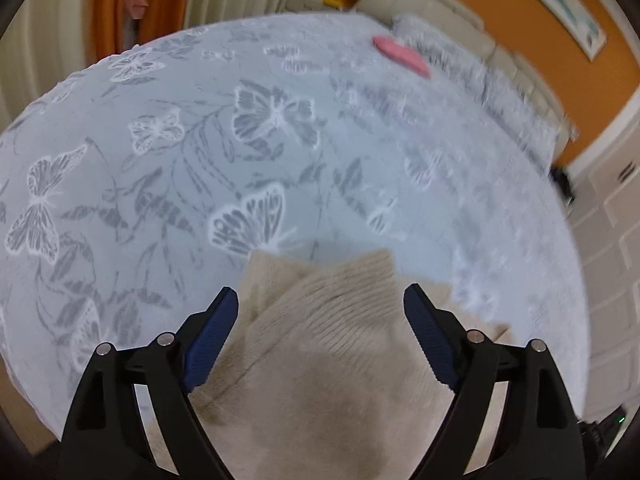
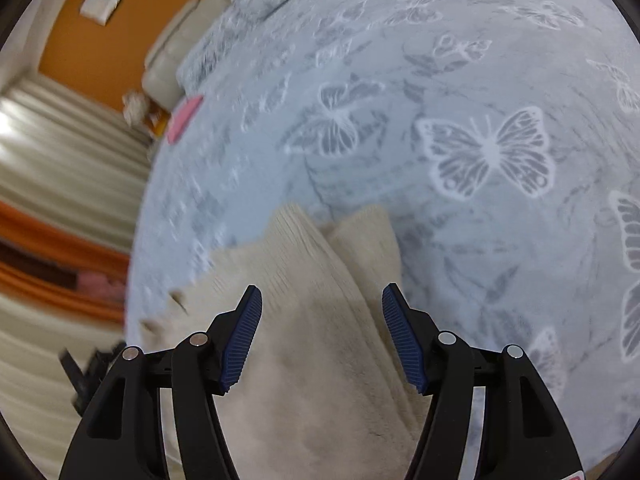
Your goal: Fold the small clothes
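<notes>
Left tongs [image 1: 320, 300]: released, the two blue pads spread wide with nothing pinched between them; they hang above the near part of the garment

Right tongs [image 2: 322, 300]: released too, pads well apart, nothing gripped; they hang over the garment's ribbed edge

Beige knit garment [image 1: 320, 360]: lies on the bed at its near edge, soft and cream-coloured, with a ribbed band showing

Garment seen from the left wrist: it fills the gap between the tongs' pads and runs forward past their tips, ending in two raised points with a dip between them; whether the pads touch the cloth cannot be told

Garment seen from the right wrist [image 2: 320, 340]: it passes under and between the pads, a ribbed fold rising just ahead of the left pad, a second smoother flap beside it on the right, and a ragged edge spreading off to the left

Bed cover [image 1: 200, 140]: pale blue-grey with white and grey butterflies and leaves, carrying the garment; the same cover shows in the right wrist view [image 2: 500, 100]

Pink item [image 1: 400, 56]: small and flat, on the far side of the bed, well apart from the garment and both tongs; also visible from the right wrist [image 2: 184, 118]

Headboard [image 1: 440, 12]: cream, padded, against an orange wall
</notes>
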A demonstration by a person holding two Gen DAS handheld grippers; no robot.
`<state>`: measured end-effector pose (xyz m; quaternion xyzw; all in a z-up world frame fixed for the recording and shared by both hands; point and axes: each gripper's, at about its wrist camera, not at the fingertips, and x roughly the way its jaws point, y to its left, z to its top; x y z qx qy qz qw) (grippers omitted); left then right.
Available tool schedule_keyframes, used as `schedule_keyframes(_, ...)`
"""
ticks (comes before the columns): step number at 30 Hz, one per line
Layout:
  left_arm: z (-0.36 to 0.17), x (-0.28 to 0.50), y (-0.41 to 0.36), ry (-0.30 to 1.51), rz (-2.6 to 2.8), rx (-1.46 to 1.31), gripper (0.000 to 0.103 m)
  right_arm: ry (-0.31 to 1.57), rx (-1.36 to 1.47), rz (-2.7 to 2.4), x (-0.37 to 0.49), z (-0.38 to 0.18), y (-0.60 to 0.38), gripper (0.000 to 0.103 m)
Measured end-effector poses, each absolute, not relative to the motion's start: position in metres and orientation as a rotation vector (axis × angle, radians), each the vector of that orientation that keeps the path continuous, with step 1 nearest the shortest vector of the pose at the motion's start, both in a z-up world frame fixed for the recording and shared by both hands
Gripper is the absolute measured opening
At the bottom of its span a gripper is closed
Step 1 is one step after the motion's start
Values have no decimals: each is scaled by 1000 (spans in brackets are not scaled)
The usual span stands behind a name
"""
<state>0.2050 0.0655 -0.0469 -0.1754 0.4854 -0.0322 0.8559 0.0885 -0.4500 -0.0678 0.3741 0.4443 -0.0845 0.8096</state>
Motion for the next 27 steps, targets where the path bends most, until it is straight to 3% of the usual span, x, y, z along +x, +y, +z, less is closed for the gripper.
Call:
schedule_keyframes(2, -63, 212, 57, 1093, -90, -348, 81, 993, 785, -168, 98, -79, -447, 62)
schedule_keyframes(3, -71, 216, 51, 1118, -94, -328, 65, 1023, 760, -174, 106, -86, -446, 62)
schedule_keyframes(4, -76, 218, 47, 1134, -94, -303, 49, 1042, 740, -175, 111, -90, -444, 50)
schedule_keyframes(5, -79, 220, 43, 1149, -95, -274, 25, 1055, 729, -159, 115, -92, -440, 7)
schedule_keyframes(6, -75, 221, 40, 1141, -104, -252, 10, 1071, 724, -138, 119, -89, -436, 9)
schedule_keyframes(12, -13, 213, 54, 975, -139, -329, 10, 806, 589, -54, 95, -7, -424, 8)
schedule_keyframes(14, -26, 225, 56, 1000, -80, -318, 13, 896, 522, -106, 105, -34, -430, 9)
schedule_keyframes(16, -63, 242, 54, 1104, -44, -283, 14, 1104, 544, -164, 120, -88, -440, 9)
schedule_keyframes(18, -73, 241, 57, 1120, 5, -265, 15, 1091, 584, -180, 112, -89, -442, 15)
schedule_keyframes(19, -65, 233, 63, 1082, -5, -313, 18, 1039, 571, -196, 102, -75, -439, 19)
schedule_keyframes(21, -50, 212, 78, 1034, -39, -411, 57, 986, 558, -218, 77, -55, -435, 45)
schedule_keyframes(22, -45, 202, 84, 1022, -43, -424, 61, 975, 559, -224, 65, -50, -434, 56)
schedule_keyframes(26, -47, 151, 108, 1070, -27, -410, 65, 1082, 592, -202, 15, -60, -426, 58)
schedule_keyframes(27, -50, 142, 112, 1089, -28, -416, 70, 1127, 615, -188, 4, -68, -421, 59)
